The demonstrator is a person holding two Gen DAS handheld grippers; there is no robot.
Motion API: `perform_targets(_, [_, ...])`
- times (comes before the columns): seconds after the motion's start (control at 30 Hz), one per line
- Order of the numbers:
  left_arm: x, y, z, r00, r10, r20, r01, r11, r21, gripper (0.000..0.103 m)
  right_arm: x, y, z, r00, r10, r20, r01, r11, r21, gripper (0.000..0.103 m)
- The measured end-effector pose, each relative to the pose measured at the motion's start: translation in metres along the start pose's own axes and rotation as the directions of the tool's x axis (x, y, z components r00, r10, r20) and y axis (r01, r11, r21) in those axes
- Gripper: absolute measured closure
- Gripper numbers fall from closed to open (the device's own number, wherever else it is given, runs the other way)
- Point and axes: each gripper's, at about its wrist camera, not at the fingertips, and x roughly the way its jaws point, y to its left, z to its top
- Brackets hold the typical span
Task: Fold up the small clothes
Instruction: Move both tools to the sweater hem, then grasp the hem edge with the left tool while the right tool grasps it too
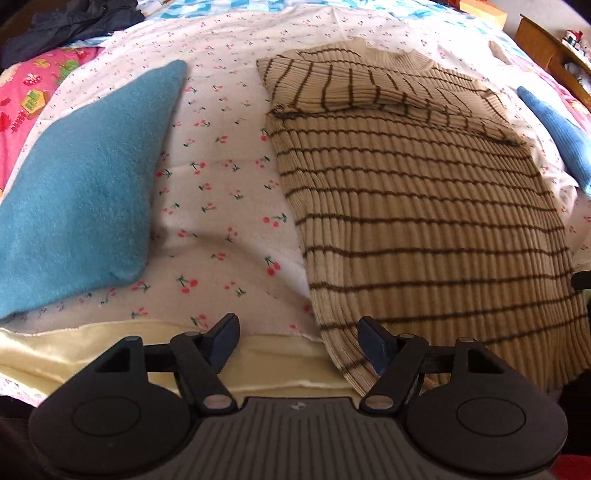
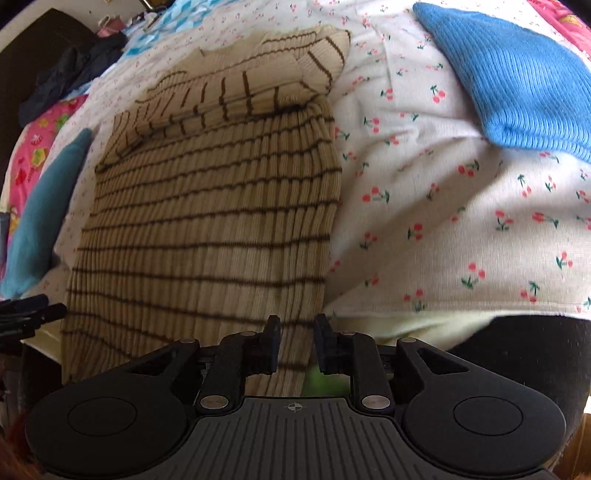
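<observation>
A beige ribbed sweater with thin brown stripes (image 1: pixel 424 206) lies flat on a cherry-print sheet (image 1: pixel 221 177), sleeves folded across its top. Its hem hangs over the near bed edge. My left gripper (image 1: pixel 297 341) is open at the hem's left corner; the right finger touches the fabric, nothing is held. In the right wrist view the same sweater (image 2: pixel 207 221) fills the left half. My right gripper (image 2: pixel 297 341) is partly open, its jaws on either side of the hem's right corner, not closed on it.
A folded teal garment (image 1: pixel 81 192) lies left of the sweater and a folded blue knit (image 2: pixel 517 77) lies right. Dark clothes (image 1: pixel 74 26) and a pink patterned blanket (image 1: pixel 26 96) sit at the far left. A wooden shelf (image 1: pixel 550 48) stands far right.
</observation>
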Motion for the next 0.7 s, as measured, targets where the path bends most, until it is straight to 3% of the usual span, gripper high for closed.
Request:
perform_targets(0.27, [-0.002,-0.012,-0.005,0.990,-0.089,-0.109,0.085,0.996,-0.035,0.042,-0.001,0.004,-0.012,0.996,-0.015,-0.089,0.012,0.999,-0.033,0.081])
perform_targets(0.47, [0.003,-0.025,-0.012,0.969,-0.166,-0.183,0.156,0.985,-0.070,0.048,0.002,0.001,-0.012,0.989,0.001,-0.146,-0.004,1.000,-0.021,0.077])
perform_targets(0.63, [0.014,-0.022,-0.008,0.952,-0.219,-0.214,0.190,0.970,-0.149,0.060,0.008,-0.003,-0.009,0.983,0.013,-0.181,-0.012,1.000,0.005,0.077])
perform_targets(0.7, [0.018,-0.020,-0.009,0.943,-0.242,-0.228,0.204,0.963,-0.177,0.071,0.011,-0.004,-0.007,0.980,0.011,-0.197,-0.010,1.000,0.003,0.077])
